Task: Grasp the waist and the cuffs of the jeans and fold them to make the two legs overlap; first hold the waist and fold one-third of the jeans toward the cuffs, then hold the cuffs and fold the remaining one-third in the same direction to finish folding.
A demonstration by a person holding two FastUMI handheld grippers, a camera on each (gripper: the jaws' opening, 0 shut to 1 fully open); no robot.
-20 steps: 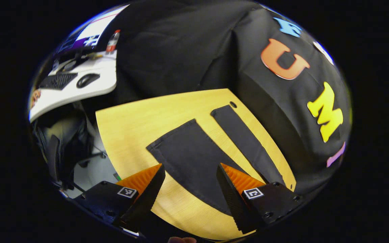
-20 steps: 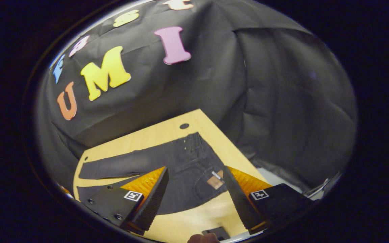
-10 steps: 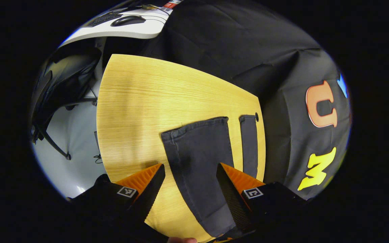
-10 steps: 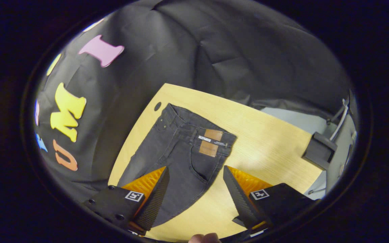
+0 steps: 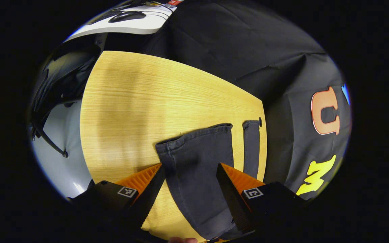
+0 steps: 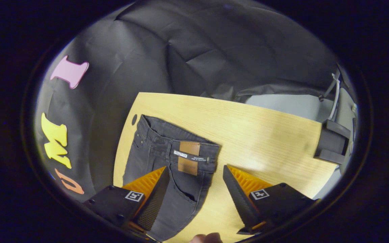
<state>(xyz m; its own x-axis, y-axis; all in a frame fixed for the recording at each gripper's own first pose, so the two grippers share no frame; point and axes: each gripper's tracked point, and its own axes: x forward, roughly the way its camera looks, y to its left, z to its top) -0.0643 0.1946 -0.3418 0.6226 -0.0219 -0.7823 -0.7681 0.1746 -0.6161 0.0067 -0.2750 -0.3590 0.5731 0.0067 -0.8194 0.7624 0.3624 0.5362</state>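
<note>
Both hand-held grippers have dropped and tilted toward the worktop since a second ago, when each view took in far more of the booth wall; over the last half second the shift is slight, with the jeans sitting a little lower and closer in both views.

At the bottom of the left gripper view, the left hand-held gripper (image 5: pixel 190 184) is spread wide, its orange-faced fingers (image 5: pixel 140 179) straddling the nearer leg and pinching nothing. Just beyond them, at lower centre, lies the near cuff (image 5: pixel 194 141), flat on the worktop (image 5: pixel 130 101); the far cuff (image 5: pixel 251 125) lies to its right, apart from it, with a strip of bare wood between the legs. A white desk (image 5: pixel 127 25) sits at the upper left.

At the bottom of the right gripper view, the right hand-held gripper (image 6: pixel 196 185) is likewise spread and empty, poised over the seat of the jeans (image 6: pixel 167 158). The waist (image 6: pixel 181 141) with its brown patch (image 6: pixel 189 157) lies just past the fingertips at centre left, flat and unfolded. A dark box (image 6: pixel 331 141) stands at the right edge of the worktop.

By my reading, nothing of the task is done yet: the legs are not overlapped, and neither third is folded. The grippers seem placed for the first grasp of waist and cuff.
</note>
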